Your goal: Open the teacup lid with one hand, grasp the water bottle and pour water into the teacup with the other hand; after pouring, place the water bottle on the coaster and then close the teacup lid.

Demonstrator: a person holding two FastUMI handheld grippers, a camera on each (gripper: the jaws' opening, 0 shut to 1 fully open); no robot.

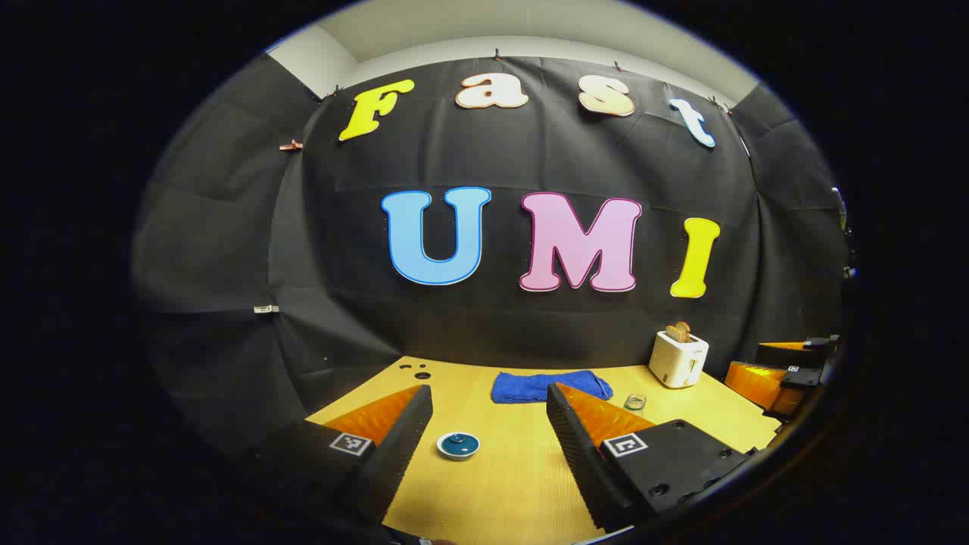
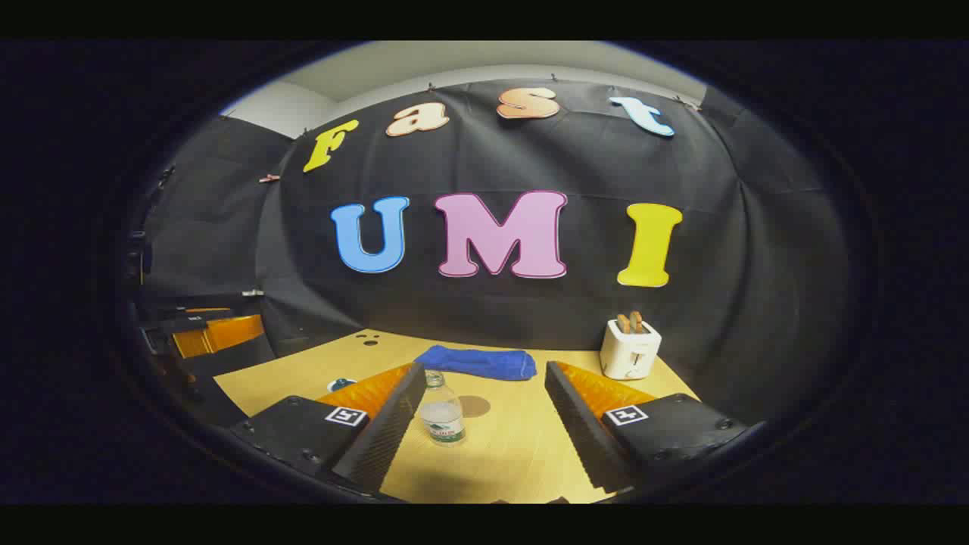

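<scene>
The teacup (image 1: 458,445), dark blue with a white rim and its lid on, sits on the wooden table (image 1: 515,484) between the fingers of my left gripper (image 1: 488,390), which is open and short of it. The clear water bottle (image 2: 443,412) stands upright just inside the left finger of my right gripper (image 2: 485,369), which is open and holds nothing. A round brown coaster (image 2: 475,406) lies right behind the bottle. In the left gripper view the bottle (image 1: 635,402) peeks over the right finger. The teacup (image 2: 342,384) is partly hidden behind the right gripper's left finger.
A folded blue towel (image 1: 549,386) lies at the back of the table by the black cloth wall. A white toaster (image 1: 679,357) holding toast stands at the back right. The other gripper (image 1: 780,375) shows at the right edge of the left gripper view.
</scene>
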